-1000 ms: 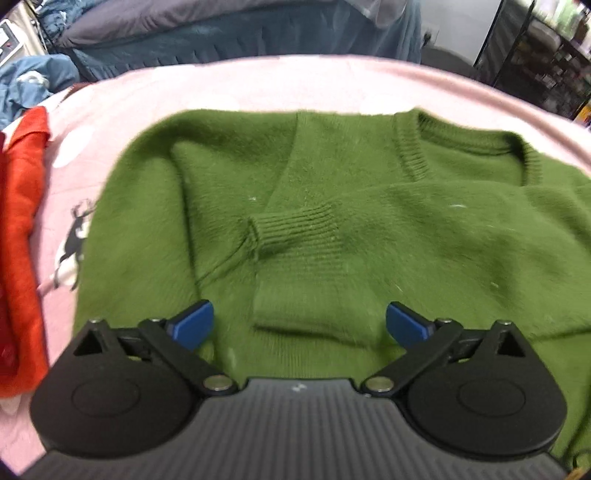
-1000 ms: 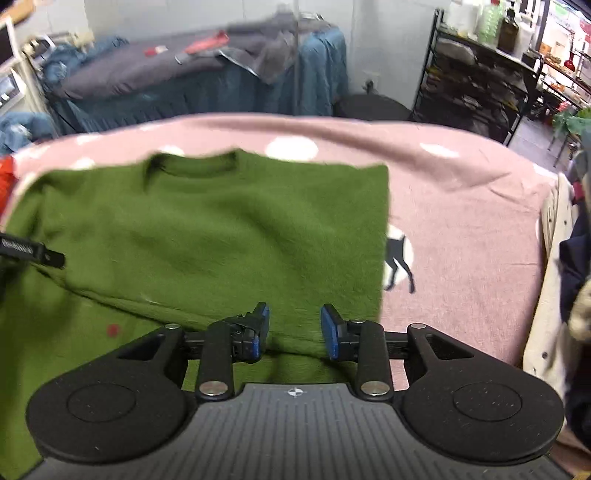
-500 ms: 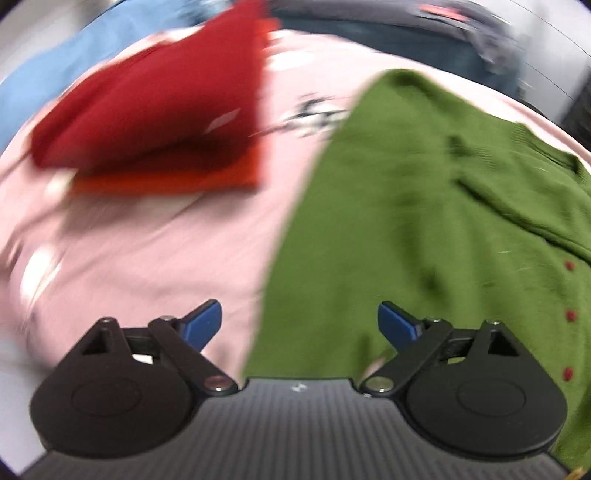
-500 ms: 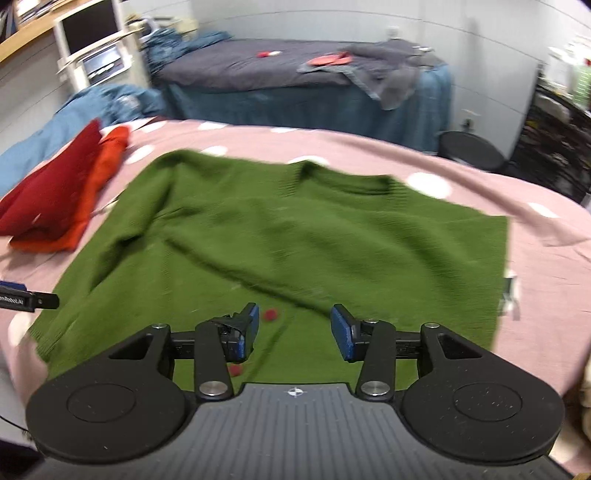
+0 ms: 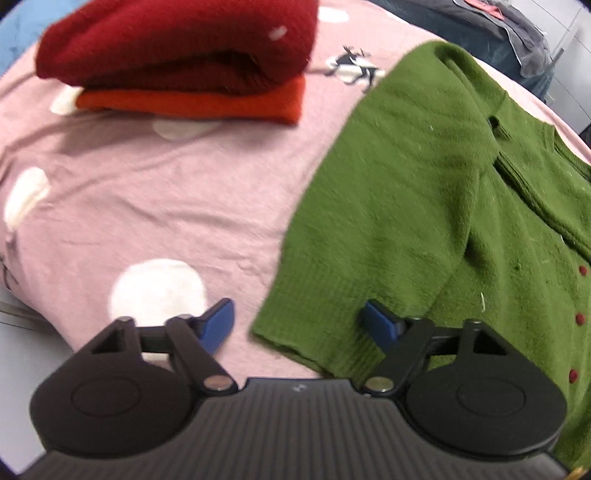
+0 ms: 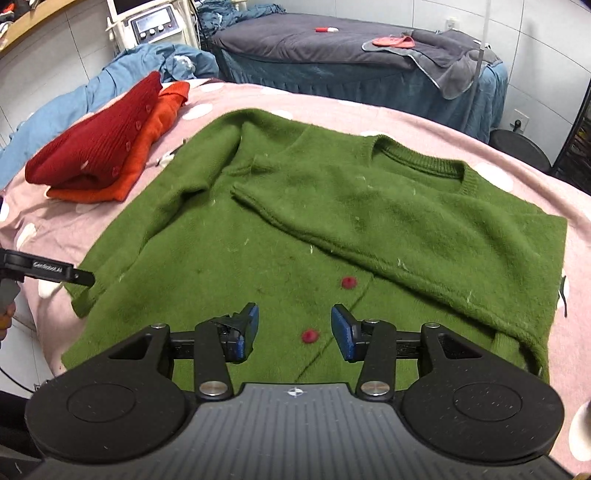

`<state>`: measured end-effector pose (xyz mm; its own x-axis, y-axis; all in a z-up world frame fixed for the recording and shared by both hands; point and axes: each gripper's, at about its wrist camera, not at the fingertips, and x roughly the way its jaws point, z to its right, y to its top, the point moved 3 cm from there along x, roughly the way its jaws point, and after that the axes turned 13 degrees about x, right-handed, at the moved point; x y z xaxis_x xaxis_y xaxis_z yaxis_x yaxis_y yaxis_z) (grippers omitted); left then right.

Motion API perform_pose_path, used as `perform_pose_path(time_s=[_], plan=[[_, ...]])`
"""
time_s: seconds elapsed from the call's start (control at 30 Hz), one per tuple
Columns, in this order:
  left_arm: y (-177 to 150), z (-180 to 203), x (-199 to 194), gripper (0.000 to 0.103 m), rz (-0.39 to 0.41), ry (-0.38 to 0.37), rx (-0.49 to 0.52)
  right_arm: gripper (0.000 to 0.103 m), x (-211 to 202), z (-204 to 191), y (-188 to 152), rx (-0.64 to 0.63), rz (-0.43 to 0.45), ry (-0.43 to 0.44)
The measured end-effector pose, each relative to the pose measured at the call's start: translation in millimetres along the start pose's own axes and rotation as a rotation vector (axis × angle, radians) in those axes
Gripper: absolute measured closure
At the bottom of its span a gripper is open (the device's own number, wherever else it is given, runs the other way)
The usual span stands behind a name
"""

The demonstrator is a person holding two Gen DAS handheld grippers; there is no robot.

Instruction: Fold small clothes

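Background stuff: pink spotted bedcover [image 6: 369, 114] w/ white dots & a little deer print [image 5: 354, 66]. Top of the right wrist view there's a massage bed [image 6: 332, 48] w/ dark grey sheet + grey towel [image 6: 447, 55] draped over it. Upper left: white machine w/ knobs [image 6: 151, 26], blue fabric heap [image 6: 122, 77]. Black stool [image 6: 517, 147] far right.

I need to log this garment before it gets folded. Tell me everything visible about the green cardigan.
The green cardigan is a fuzzy knit with ribbed neckline and hem, small red buttons down the front and pale lint flecks. It lies flat, front up, on the pink spotted bedcover, one sleeve folded across the chest, the other side sleeve also turned in. Its lower corner lies between the closing left gripper's jaws; the open right gripper hovers over the button line.
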<state>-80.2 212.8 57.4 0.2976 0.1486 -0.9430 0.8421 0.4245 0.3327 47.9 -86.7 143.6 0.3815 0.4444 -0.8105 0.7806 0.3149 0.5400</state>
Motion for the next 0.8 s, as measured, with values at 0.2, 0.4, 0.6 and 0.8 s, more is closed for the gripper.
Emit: perform_pose_path(time_s=[0.2, 0.4, 0.6, 0.8], plan=[[-2, 4, 3, 0.076, 0.032, -0.037, -0.002, 0.024, -2, 8, -10, 0.042, -0.024, -0.019], [12, -8, -10, 0.097, 0.058, -0.062, -0.024, 0.020, -3, 13, -13, 0.098, -0.023, -0.017], [53, -4, -53, 0.098, 0.189, -0.098, -0.020, 0.020, -4, 15, -14, 0.103, -0.021, -0.014], [109, 63, -108, 0.098, 0.350, -0.242, 0.134, 0.020, -7, 19, -14, 0.119, -0.012, -0.014]])
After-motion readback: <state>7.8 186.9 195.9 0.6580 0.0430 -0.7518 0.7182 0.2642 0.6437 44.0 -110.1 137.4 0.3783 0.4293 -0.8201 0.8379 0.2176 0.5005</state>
